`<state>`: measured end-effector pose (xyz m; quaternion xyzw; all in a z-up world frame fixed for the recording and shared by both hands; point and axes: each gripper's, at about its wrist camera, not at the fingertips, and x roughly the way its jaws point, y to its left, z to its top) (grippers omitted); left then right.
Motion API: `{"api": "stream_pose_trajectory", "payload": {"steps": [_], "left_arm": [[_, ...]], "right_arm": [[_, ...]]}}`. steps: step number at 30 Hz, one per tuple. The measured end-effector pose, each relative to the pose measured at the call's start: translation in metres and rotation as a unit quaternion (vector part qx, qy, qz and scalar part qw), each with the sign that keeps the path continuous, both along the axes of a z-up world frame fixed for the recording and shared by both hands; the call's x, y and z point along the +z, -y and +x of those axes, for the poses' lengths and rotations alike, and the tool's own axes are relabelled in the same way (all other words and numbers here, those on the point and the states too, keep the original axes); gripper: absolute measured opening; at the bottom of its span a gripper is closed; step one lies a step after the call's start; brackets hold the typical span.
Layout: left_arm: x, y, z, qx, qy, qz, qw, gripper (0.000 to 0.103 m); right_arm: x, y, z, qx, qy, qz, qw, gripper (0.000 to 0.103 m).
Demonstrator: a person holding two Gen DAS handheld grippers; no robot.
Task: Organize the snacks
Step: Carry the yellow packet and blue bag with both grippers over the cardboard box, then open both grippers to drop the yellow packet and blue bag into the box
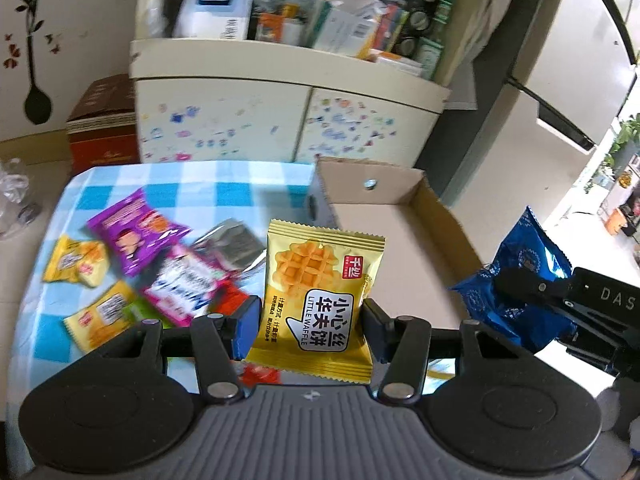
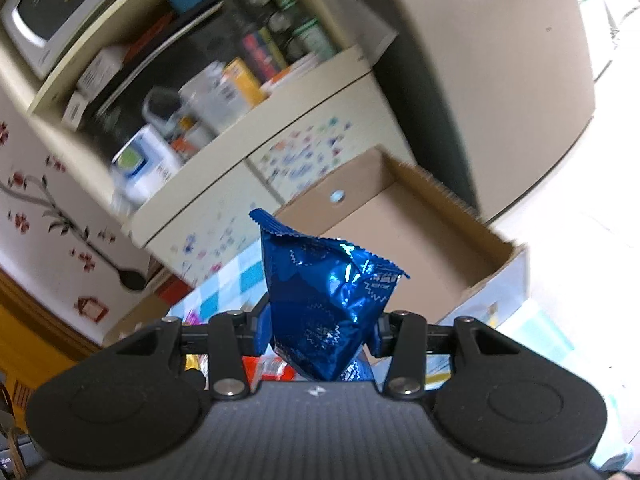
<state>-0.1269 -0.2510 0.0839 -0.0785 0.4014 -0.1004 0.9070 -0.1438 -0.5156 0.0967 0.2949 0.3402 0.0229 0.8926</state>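
Observation:
My left gripper [image 1: 310, 326] is shut on a yellow waffle packet [image 1: 316, 300] and holds it upright above the table, just left of an open cardboard box [image 1: 404, 240]. My right gripper [image 2: 320, 330] is shut on a crumpled blue foil packet [image 2: 324, 304], lifted in front of the same box [image 2: 420, 236]. The right gripper and its blue packet [image 1: 524, 276] also show at the right edge of the left wrist view, beside the box. The box looks empty inside.
Several loose snack packets, purple [image 1: 134, 236], yellow [image 1: 76, 262] and pink [image 1: 184, 284], lie on the blue-checked tablecloth [image 1: 200, 188] at the left. A cream cabinet [image 1: 280, 120] with cluttered shelves stands behind the table. A red box [image 1: 102, 120] sits at its left.

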Motion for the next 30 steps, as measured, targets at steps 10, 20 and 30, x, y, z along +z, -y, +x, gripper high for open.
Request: {"api": "stream_pose_trajectory", "payload": {"steps": [10,20,30], "left_arm": [[-0.008,0.042,0.03,-0.029,-0.013,-0.013,0.9994,0.059],[-0.029,0.078,0.052,-0.049,-0.031,-0.005,0.9983,0.06],[-0.032,0.093,0.061,-0.066,-0.018,0.031,0.9971,0.088]], "right_arm": [[-0.008,0.029,0.014,-0.04,-0.012,0.039,0.998,0.045],[-0.024,0.046,0.042,-0.079,-0.043,0.062,0.994,0.045],[-0.031,0.047,0.051,-0.094,-0.046,0.082,0.991,0.066]]}}
